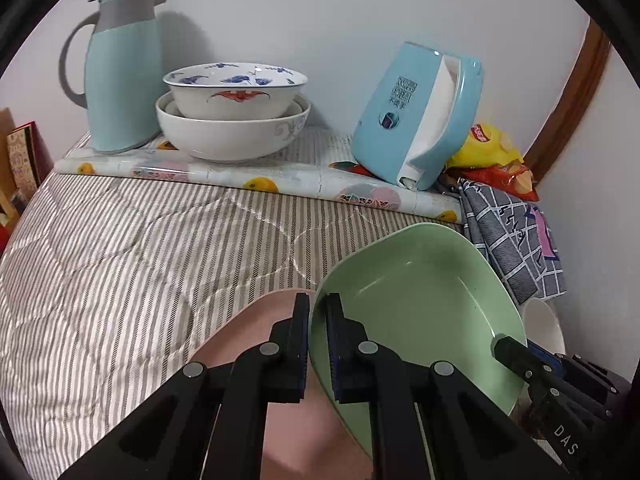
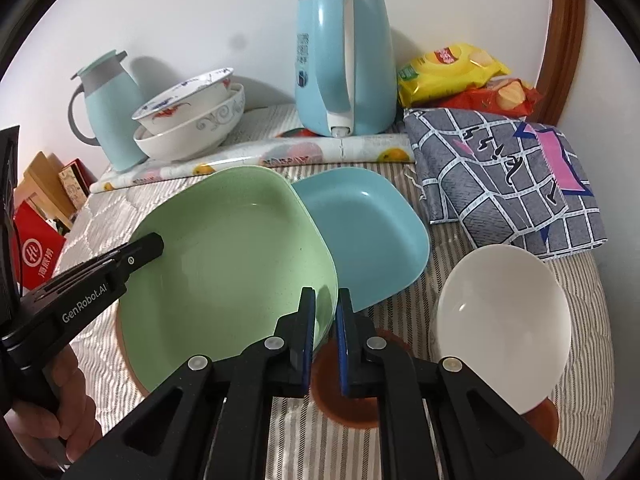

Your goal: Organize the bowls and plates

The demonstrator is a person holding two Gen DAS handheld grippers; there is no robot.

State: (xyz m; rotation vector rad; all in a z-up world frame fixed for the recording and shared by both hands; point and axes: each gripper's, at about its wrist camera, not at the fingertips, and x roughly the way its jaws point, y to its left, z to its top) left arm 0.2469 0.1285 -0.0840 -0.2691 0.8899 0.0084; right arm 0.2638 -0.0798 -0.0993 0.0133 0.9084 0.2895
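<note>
A pale green square plate (image 1: 420, 304) (image 2: 232, 272) is held by both grippers at opposite rims. My left gripper (image 1: 318, 314) is shut on its near-left rim; in the right wrist view its tip (image 2: 154, 245) rests on the plate's left edge. My right gripper (image 2: 326, 310) is shut on the near-right rim and shows in the left wrist view (image 1: 505, 347). Under the green plate lies a pink plate (image 1: 248, 344). A blue square plate (image 2: 372, 232) sits just behind, its left edge hidden by the green one. A white bowl (image 2: 500, 320) stands on a brown saucer (image 2: 344, 400) to the right.
Two stacked patterned bowls (image 1: 232, 136) (image 2: 192, 120), a light blue jug (image 1: 124, 72) and a blue kettle (image 2: 344, 64) stand at the back wall. A grey checked cloth (image 2: 500, 176) and snack packets (image 2: 448, 72) fill the back right. A hand (image 2: 68, 400) holds the left gripper.
</note>
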